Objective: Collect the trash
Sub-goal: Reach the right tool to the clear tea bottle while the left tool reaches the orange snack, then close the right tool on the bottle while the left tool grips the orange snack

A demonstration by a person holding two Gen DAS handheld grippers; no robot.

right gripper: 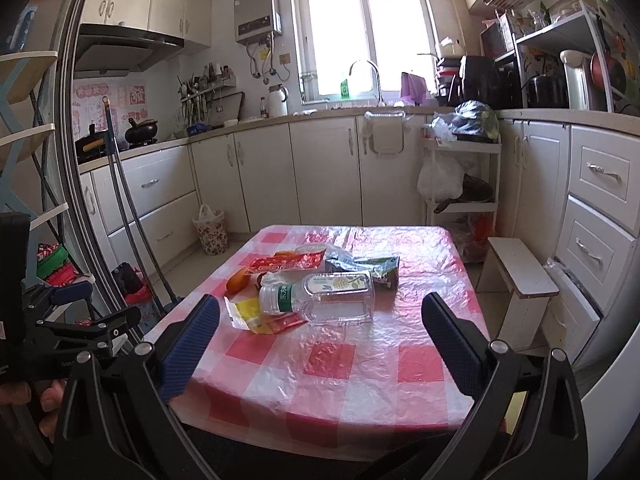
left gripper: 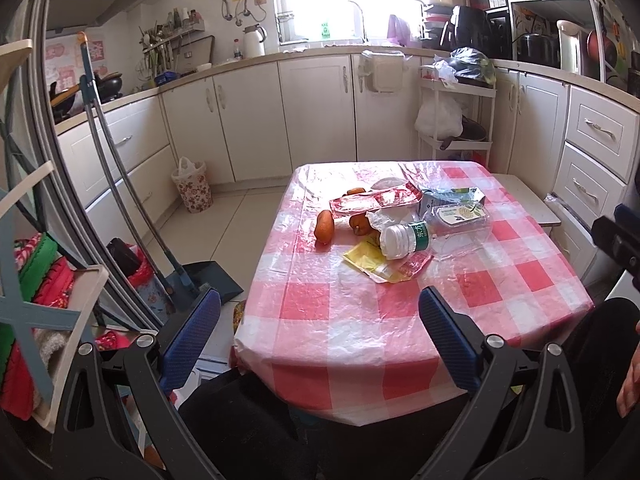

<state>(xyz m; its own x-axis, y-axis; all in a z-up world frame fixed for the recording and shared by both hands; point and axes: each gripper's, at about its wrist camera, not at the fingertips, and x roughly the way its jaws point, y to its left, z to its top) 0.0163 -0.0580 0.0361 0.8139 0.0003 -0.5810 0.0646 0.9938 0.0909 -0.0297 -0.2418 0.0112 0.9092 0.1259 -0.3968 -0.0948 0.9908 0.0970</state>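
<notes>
A pile of trash lies mid-table on the pink checked tablecloth [left gripper: 360,320]: an empty clear water bottle [left gripper: 432,232] on its side, a yellow wrapper [left gripper: 370,262], a red wrapper [left gripper: 372,202], a crumpled carton [left gripper: 452,196] and orange fruit pieces [left gripper: 324,226]. The right wrist view shows the same bottle [right gripper: 332,296], yellow wrapper [right gripper: 248,312], red wrapper [right gripper: 288,262] and carton [right gripper: 372,268]. My left gripper [left gripper: 320,312] is open and empty at the table's near edge. My right gripper [right gripper: 320,320] is open and empty, short of the bottle.
A flower-patterned bin [left gripper: 192,188] with a bag liner stands on the floor left of the table, by the cabinets. A broom and dustpan [left gripper: 200,280] lean at the left. A small white stool [right gripper: 520,276] stands right of the table. Cabinets ring the room.
</notes>
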